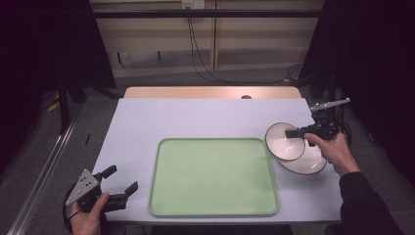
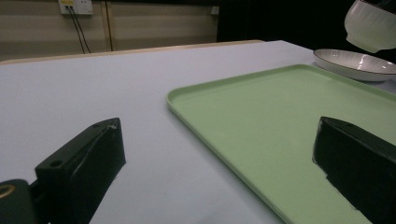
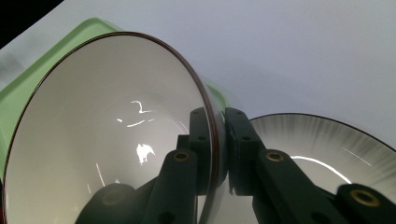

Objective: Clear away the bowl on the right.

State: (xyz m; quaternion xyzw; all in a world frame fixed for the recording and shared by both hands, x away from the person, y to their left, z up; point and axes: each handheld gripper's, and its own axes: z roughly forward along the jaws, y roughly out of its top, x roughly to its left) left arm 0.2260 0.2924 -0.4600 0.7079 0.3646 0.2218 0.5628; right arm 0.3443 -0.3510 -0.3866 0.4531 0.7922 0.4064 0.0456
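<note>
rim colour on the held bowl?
Dark brown line on the white ceramic bowl; clearest in the right gripper view.

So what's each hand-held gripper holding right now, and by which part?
The right hand-held gripper pinches the bowl by its rim, one jaw inside, one outside. The left hand-held gripper holds nothing.

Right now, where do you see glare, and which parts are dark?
Right gripper view: bright glints inside the bowl that the right gripper clamps. High view: the surroundings are dark beside the table. Left gripper view: a soft sheen on the tray.
</note>
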